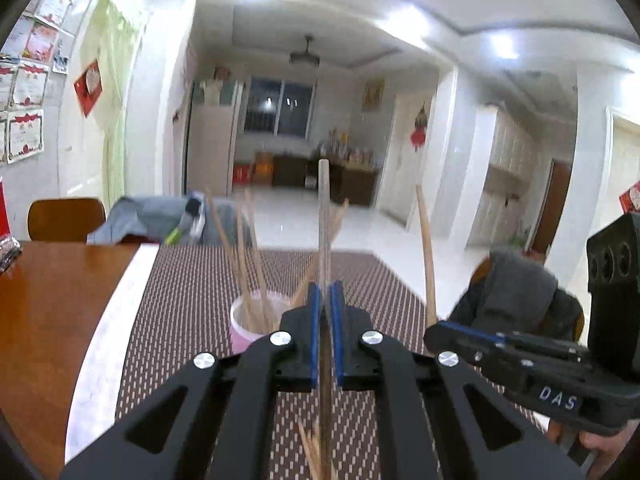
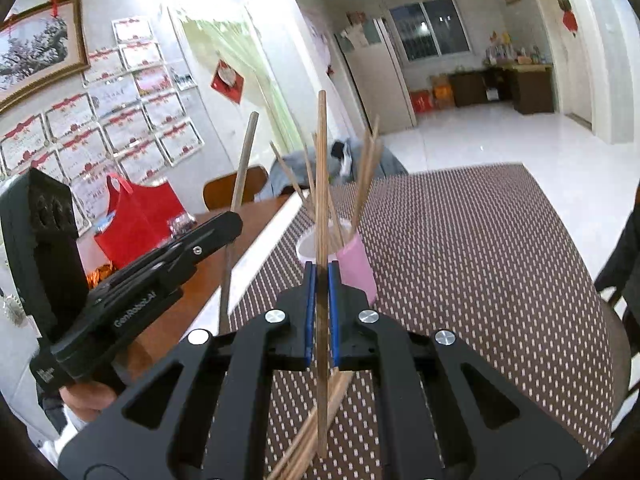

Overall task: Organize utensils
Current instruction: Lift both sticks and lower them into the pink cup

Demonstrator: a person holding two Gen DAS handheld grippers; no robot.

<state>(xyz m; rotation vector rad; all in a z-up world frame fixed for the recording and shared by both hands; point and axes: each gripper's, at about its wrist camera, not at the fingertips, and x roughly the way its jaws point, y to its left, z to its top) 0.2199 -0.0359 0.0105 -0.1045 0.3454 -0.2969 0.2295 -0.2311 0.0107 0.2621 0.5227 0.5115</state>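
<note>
Each black tool, left (image 1: 324,300) and right (image 2: 321,280), clenches one upright wooden chopstick (image 1: 323,216) (image 2: 321,184) over the brown dotted mat (image 1: 192,300) (wooden surface (image 1: 52,300) beneath), pink cup (image 2: 358,264) nearby.

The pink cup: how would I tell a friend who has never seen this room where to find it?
Start at the wooden table and its brown dotted mat. Near the mat's left edge stands the pink cup, upright, with thin wooden chopsticks fanning out of its top. It is the only pink thing on the mat; the red bag sits off the mat, farther left.
</note>
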